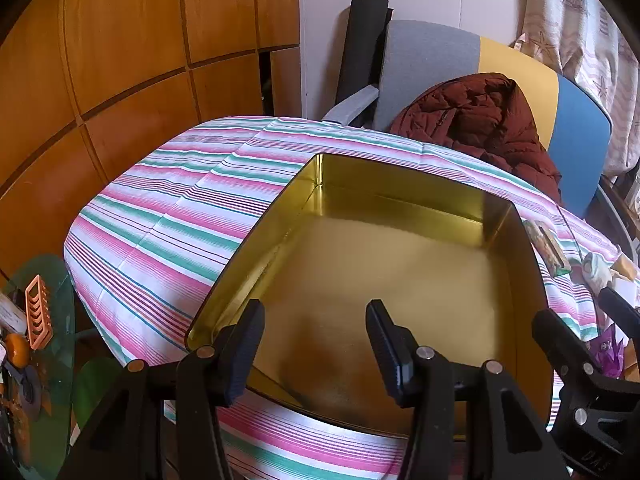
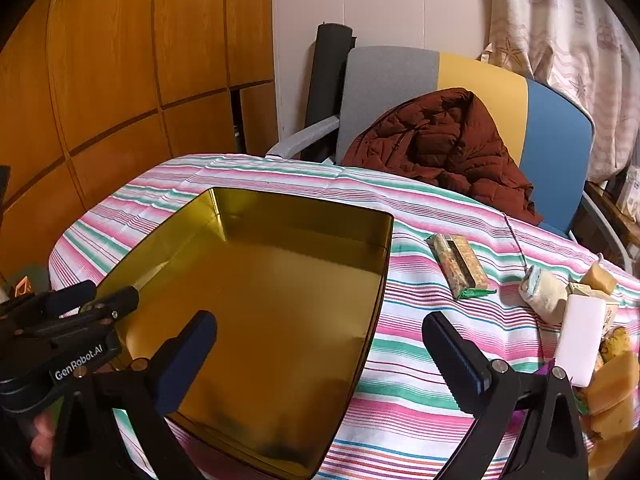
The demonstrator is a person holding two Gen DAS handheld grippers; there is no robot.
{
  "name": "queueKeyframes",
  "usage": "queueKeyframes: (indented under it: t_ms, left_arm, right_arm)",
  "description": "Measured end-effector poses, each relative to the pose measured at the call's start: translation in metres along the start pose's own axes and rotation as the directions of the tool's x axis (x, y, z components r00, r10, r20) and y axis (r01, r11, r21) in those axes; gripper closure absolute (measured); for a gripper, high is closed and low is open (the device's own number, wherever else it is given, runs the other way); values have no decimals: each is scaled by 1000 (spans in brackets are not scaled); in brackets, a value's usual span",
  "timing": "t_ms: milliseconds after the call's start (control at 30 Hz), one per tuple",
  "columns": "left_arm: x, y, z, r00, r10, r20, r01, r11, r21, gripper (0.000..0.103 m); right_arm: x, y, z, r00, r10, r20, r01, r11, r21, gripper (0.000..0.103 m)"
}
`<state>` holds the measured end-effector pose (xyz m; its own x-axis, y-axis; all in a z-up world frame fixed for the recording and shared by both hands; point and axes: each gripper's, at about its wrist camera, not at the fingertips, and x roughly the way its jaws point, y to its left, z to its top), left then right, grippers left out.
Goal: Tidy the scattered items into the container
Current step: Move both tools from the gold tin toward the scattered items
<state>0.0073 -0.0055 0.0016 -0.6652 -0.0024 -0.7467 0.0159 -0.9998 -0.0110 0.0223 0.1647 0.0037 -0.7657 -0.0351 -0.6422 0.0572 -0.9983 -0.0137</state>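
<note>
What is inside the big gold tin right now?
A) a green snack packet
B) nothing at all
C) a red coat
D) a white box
B: the gold tin shows only its bare shiny bottom, while the green snack packet and white box lie on the striped tablecloth beside it.

Gold tin [image 2: 260, 300] on pink, teal and white striped cloth [image 2: 420, 360]; maroon jacket [image 2: 440, 148] behind.

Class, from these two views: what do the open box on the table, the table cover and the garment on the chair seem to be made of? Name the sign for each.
Box: likely thin metal, a tin; gold, glossy inside that mirrors its own walls, with sharp folded corners.
Table cover: woven cloth, matt, striped; it shows creases and drapes over the edge.
Garment: quilted, puffy synthetic-looking fabric, rust brown, slight sheen; filling unknown.
</note>
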Motion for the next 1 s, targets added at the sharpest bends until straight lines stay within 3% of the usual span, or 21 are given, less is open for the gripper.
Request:
queueKeyframes:
  t_ms: [233,533,800,933,1000]
  left_arm:
    - [-7,-10,-1,999,-43,22,42,999,32,50]
    - [-23,-53,-9,982,-182,41,175,976,132,50]
    - [-35,-98,-16,957,-290,2,282,933,224,50]
    - [-44,-125,-22,936,-353,-12,341,895,289,50]
    - [-47,-137,-24,923,-384,-22,371,874,312,50]
  right_arm:
    - [-11,-14,-3,999,-27,30,26,999,24,0]
    - [-38,-65,-19,996,-85,36,81,993,87,0]
    - [-59,-138,-52,987,-158,-11,155,954,256,0]
    - [-69,-174,-70,981,-190,-37,192,928,321,1]
    - [-72,-187,-78,981,-190,-51,196,923,332,6]
